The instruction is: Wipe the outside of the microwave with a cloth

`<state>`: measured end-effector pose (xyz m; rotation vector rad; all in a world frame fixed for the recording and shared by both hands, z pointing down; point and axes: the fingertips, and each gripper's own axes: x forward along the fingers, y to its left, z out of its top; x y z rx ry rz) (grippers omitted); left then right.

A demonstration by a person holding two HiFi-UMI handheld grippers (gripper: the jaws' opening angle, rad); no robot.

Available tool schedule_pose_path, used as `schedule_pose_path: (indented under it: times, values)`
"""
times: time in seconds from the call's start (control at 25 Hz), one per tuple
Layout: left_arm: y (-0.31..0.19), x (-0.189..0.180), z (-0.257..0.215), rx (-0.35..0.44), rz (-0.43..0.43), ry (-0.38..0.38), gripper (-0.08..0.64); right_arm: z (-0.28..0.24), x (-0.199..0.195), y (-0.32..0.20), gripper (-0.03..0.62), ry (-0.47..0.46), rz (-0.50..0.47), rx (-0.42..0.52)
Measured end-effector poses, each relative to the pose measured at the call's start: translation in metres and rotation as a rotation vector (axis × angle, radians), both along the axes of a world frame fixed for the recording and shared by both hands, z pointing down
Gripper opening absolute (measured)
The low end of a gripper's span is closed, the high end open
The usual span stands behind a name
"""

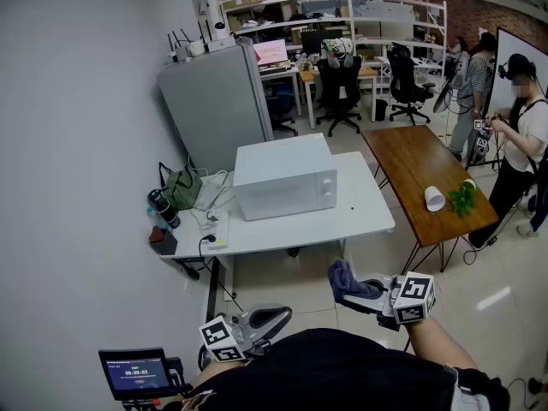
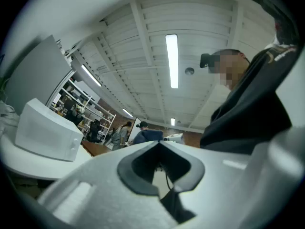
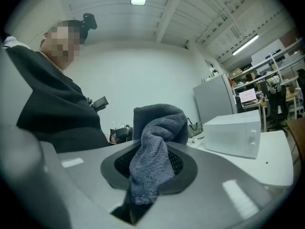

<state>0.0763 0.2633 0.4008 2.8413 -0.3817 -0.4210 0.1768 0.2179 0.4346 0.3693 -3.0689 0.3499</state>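
A white microwave [image 1: 284, 176] stands on a white table [image 1: 360, 217], its door side with two knobs facing right-front; it also shows in the left gripper view as the microwave [image 2: 45, 131] and in the right gripper view as the microwave [image 3: 235, 135]. My right gripper [image 1: 353, 289] hangs well short of the table, shut on a grey-blue cloth [image 1: 345, 280] that bunches up out of its jaws; the cloth [image 3: 155, 149] fills the right gripper view's middle. The left gripper [image 1: 272, 318] is low near my body, its jaws closed on nothing.
A grey cabinet [image 1: 214, 101] stands behind the table. Cables, a power strip [image 1: 215, 226], a green bag [image 1: 181, 186] and a flask [image 1: 163, 206] crowd the table's left end. A wooden table [image 1: 424, 175] with a cup stands right. People [image 1: 522, 144] stand far right.
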Motion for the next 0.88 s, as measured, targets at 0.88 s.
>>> schedule_pose_path:
  times: [0.88]
  values:
    - [-0.052,-0.026,0.023,-0.051,0.038,0.005,0.003,0.022,-0.032,-0.063,0.069,0.051,0.023,-0.039]
